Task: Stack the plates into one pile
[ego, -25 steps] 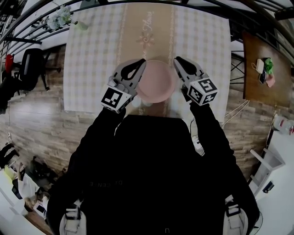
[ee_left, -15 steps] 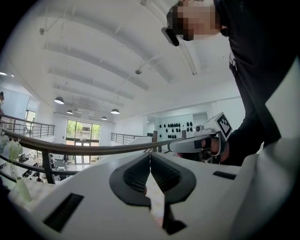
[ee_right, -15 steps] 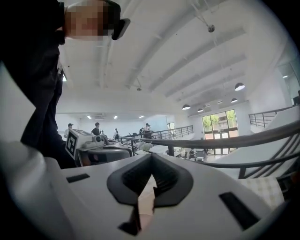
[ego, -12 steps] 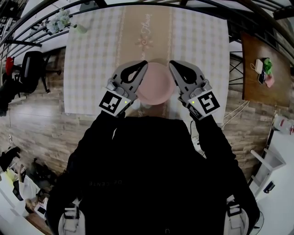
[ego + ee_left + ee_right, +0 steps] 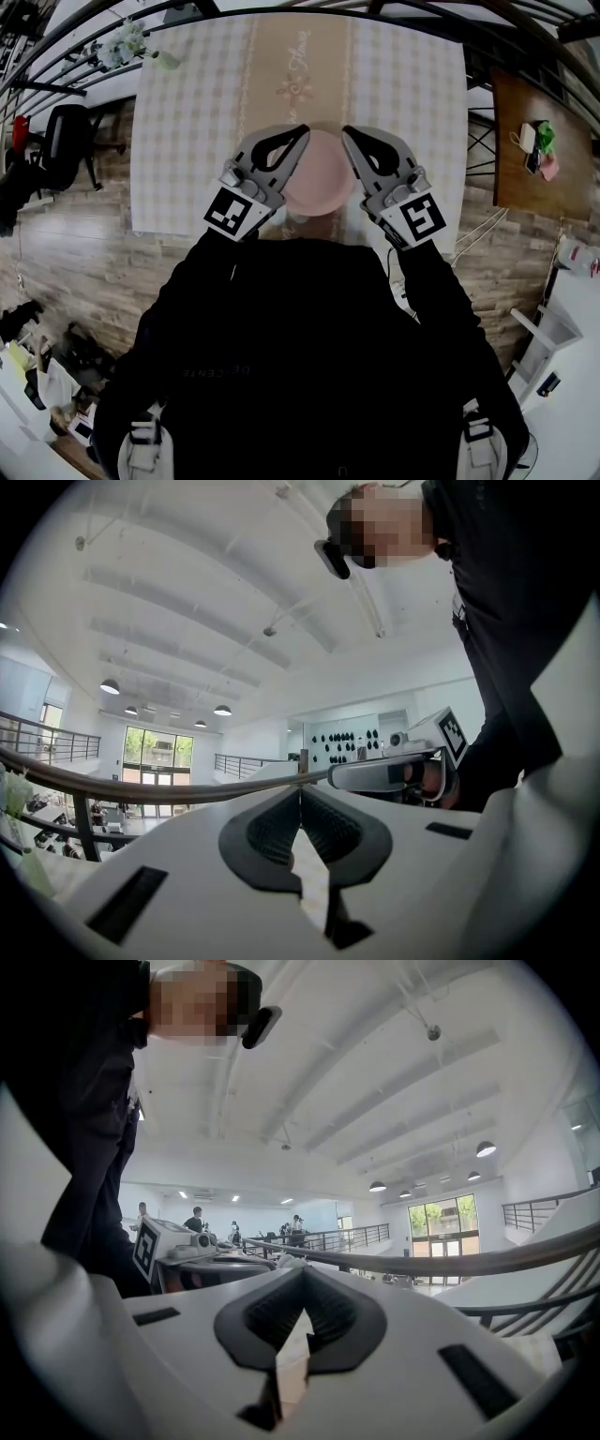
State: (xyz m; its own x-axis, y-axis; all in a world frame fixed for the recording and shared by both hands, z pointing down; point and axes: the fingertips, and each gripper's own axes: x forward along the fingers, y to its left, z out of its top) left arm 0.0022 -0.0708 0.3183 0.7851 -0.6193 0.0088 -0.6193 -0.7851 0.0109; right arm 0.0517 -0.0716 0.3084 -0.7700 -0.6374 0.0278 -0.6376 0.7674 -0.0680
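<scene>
A pink plate [image 5: 321, 178] lies on the checked tablecloth [image 5: 187, 112] near the table's front edge; how many plates lie under it I cannot tell. My left gripper [image 5: 302, 131] hovers over the plate's left rim and my right gripper [image 5: 347, 131] over its right rim, both held above it and apart from it. In the left gripper view the left gripper [image 5: 300, 791] has its pads together with nothing between them. The right gripper [image 5: 302, 1274] is likewise shut and holds nothing. Each gripper view shows the other gripper across from it.
A small vase of flowers [image 5: 127, 39] stands at the table's far left corner. A black railing [image 5: 84, 33] arcs over the table's far side. A black chair [image 5: 56, 141] is at the left and a wooden side table [image 5: 539, 141] with small items at the right.
Both grippers have come up from beside the plate and drawn closer together above it. The right one has also rolled. The plate has stayed on the table.
</scene>
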